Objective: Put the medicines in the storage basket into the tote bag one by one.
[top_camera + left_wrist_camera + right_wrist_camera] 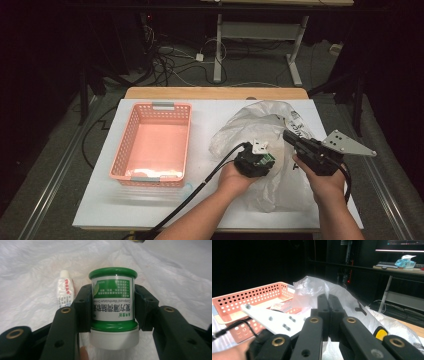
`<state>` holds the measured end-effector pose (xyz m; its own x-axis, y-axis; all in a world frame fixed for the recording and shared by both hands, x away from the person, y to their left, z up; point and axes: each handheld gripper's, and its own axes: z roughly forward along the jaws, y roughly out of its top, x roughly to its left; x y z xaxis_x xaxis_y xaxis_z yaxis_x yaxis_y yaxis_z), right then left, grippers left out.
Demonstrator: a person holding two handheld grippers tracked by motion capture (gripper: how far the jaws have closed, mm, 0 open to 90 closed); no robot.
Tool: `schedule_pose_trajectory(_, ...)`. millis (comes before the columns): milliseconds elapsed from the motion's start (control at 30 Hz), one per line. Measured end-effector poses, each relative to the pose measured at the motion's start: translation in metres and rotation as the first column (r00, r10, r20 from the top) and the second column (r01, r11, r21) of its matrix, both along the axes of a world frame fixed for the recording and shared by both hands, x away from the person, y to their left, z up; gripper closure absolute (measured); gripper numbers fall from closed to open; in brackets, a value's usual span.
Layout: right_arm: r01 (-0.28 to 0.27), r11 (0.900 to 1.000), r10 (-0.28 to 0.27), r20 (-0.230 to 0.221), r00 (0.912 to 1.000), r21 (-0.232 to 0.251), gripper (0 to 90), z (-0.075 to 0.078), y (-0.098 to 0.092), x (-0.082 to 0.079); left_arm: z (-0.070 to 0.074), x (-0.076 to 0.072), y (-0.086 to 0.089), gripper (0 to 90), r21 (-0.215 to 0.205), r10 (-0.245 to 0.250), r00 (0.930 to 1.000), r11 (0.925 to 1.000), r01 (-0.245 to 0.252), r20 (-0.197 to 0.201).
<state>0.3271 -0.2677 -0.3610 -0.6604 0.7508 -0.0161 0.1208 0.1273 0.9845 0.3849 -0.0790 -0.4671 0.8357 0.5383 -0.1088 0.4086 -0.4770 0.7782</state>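
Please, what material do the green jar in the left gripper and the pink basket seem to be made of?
The jar looks like glossy green plastic with a paper label and a ribbed white plastic cap; its rims shine. The pink basket seems to be matte moulded plastic, judging by its regular perforated walls.

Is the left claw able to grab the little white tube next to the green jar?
Probably not yet: the left claw is already clamped on the green jar, so the white tube beside it stays out of its grip.
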Motion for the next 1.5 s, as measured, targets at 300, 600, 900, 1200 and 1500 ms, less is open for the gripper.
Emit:
schedule_pose_trajectory(300, 0.001, 1.0, -0.001, -0.006, 1.0, -0.001, 90.0, -0.001, -0.001, 0.0, -0.012, 0.006, -0.012, 53.1, 0.007, 0.013, 0.9998, 0.9999, -0.013, -0.016)
schedule_pose_trajectory(600, 0.003, 1.0, -0.003, -0.005, 1.0, 0.0, 90.0, 0.0, -0.001, 0.0, -0.006, 0.002, -0.006, 39.4, -0.006, -0.014, 0.9998, 0.9999, 0.013, -0.016)
schedule_pose_trajectory(900, 0.006, 1.0, -0.006, -0.012, 0.9999, 0.0, 90.0, 0.0, -0.002, -0.001, 0.006, -0.019, 0.022, 30.2, -0.094, -0.029, 0.9994, 0.9952, 0.027, -0.021)
schedule_pose_trajectory(1200, 0.005, 1.0, -0.005, -0.001, 1.0, -0.004, 90.0, 0.001, -0.001, -0.001, 0.016, -0.045, 0.057, 13.8, -0.108, -0.046, 0.9987, 0.9932, 0.043, -0.023)
schedule_pose_trajectory(1500, 0.006, 1.0, -0.006, -0.002, 1.0, -0.009, 90.0, 0.001, 0.0, -0.002, 0.033, -0.064, 0.088, 0.0, -0.104, -0.028, 0.9994, 0.9942, 0.026, -0.022)
